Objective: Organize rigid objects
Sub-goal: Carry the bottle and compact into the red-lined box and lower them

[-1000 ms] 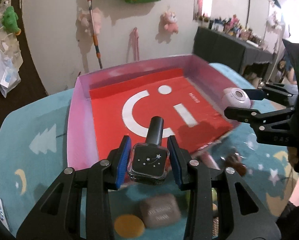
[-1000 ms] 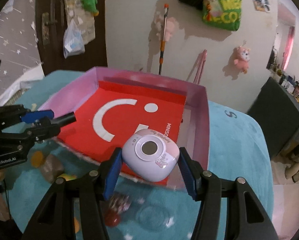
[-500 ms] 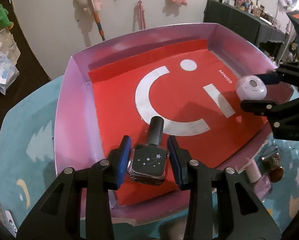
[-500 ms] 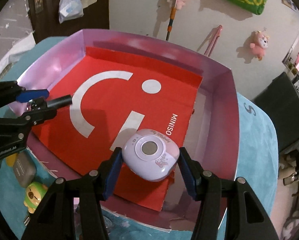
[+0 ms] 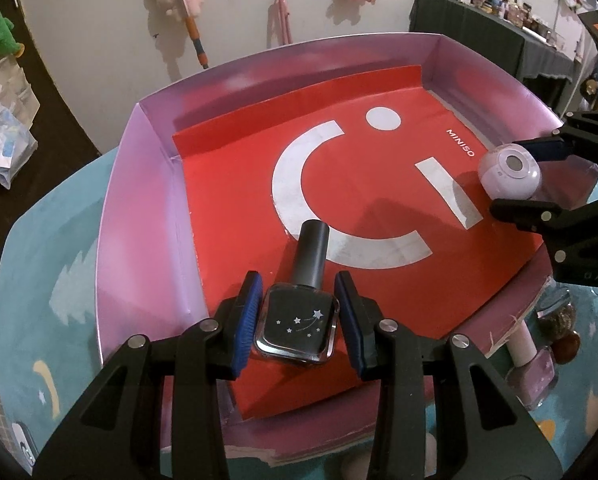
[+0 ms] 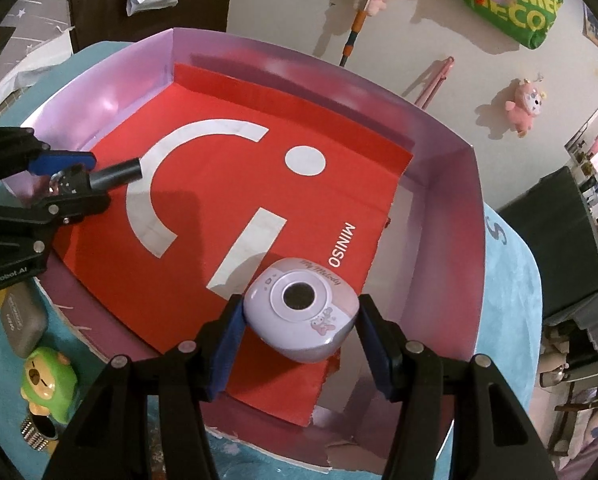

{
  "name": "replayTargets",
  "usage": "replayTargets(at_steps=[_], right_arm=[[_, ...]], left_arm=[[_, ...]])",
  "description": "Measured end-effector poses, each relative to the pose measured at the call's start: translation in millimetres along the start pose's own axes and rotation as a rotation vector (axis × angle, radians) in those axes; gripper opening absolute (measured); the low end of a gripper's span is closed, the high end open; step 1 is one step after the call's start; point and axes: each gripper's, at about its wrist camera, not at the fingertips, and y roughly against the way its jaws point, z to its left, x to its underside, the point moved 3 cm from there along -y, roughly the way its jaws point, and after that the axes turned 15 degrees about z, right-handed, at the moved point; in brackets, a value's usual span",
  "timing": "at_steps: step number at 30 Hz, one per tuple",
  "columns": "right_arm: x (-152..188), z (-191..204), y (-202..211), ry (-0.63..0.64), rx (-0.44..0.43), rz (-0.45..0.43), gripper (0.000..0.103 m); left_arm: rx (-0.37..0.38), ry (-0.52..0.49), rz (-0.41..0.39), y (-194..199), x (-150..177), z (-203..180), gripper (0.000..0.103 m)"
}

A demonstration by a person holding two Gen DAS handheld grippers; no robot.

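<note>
Both claws have come further in over the tray since the earlier frames, and each one carries its thing lower, close above the red sheet.

The left claw (image 5: 297, 316) is closed on one nail polish bottle (image 5: 297, 326). The bottle has a dark square body with small stars. Its long axis runs straight forward between the fingers, and its dark cap points away from the claw, toward the white curved mark on the red sheet (image 5: 339, 152). The bottle hangs over the near part of the sheet.

The right claw (image 6: 301, 326) is closed on one small lilac camera (image 6: 301, 316). The round lens faces up, and the body sits crosswise between the two fingers, over the near right part of the sheet.

Under both claws lies one pink tray (image 6: 451, 216) with low walls, on the teal tabletop (image 5: 51, 248).

To the left of the right claw, outside the tray, there are one grey case (image 6: 21, 322), one green toy clock (image 6: 49, 384) and one small bead ring (image 6: 39, 434). To the right of the left claw, outside the tray, stands one pink bottle (image 5: 533, 372).
</note>
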Motion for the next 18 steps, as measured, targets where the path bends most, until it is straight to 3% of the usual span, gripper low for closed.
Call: replayTargets(at_steps=[18], right_arm=[[-0.1,1.6,-6.6,0.04,-0.004,0.04,0.058]], left_arm=[[-0.009,-0.02,0.013,0.2,0.6,0.0,0.036]])
